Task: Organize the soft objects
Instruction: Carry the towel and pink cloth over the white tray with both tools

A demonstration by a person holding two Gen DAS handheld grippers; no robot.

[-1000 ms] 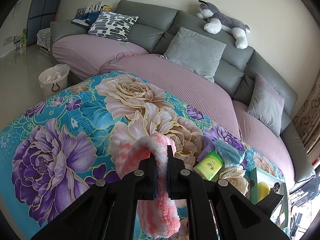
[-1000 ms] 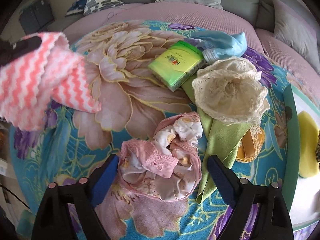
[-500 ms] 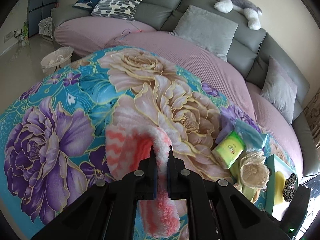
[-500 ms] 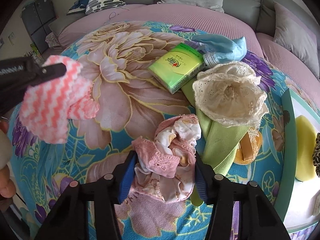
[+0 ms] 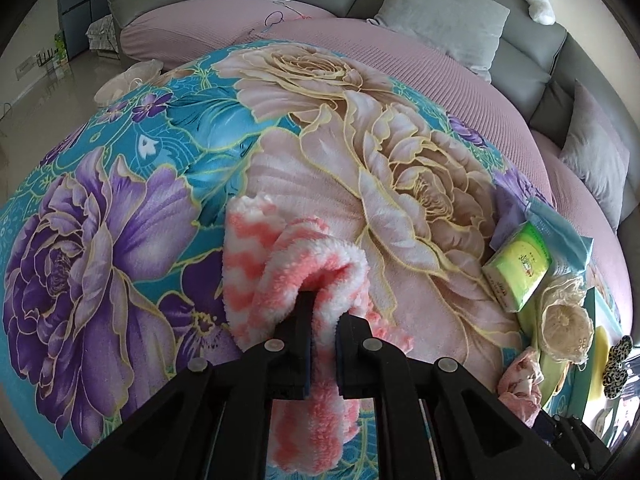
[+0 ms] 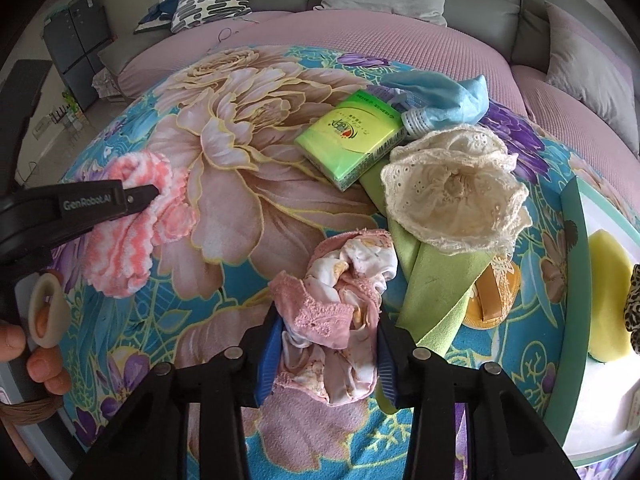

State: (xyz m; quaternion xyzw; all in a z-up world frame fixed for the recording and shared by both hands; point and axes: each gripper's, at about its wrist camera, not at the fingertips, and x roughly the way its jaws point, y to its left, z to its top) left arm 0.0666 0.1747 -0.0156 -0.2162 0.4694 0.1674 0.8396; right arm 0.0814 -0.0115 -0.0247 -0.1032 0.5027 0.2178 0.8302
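My left gripper point(image 5: 323, 310) is shut on a fluffy pink-and-white zigzag cloth point(image 5: 280, 264) that now rests on the floral blanket point(image 5: 120, 220); it also shows in the right wrist view point(image 6: 132, 236). My right gripper point(image 6: 326, 340) has its jaws closed in on a crumpled pink lace garment point(image 6: 336, 308) lying on the blanket. Beside it lie a cream lace hat point(image 6: 452, 196), a green cloth point(image 6: 432, 284), a green tissue pack point(image 6: 352, 136) and a blue cloth point(image 6: 440, 96).
A teal-rimmed white tray point(image 6: 576, 280) at the right holds a yellow sponge point(image 6: 608, 292) and a leopard-print item point(image 6: 634, 308). An orange sole-like pad point(image 6: 492, 304) lies under the green cloth. A sofa with grey pillows point(image 5: 440, 20) curves behind.
The left gripper has lowered the zigzag cloth onto the blanket. The right gripper's jaws have narrowed from wide open to squeezing the pink lace garment.
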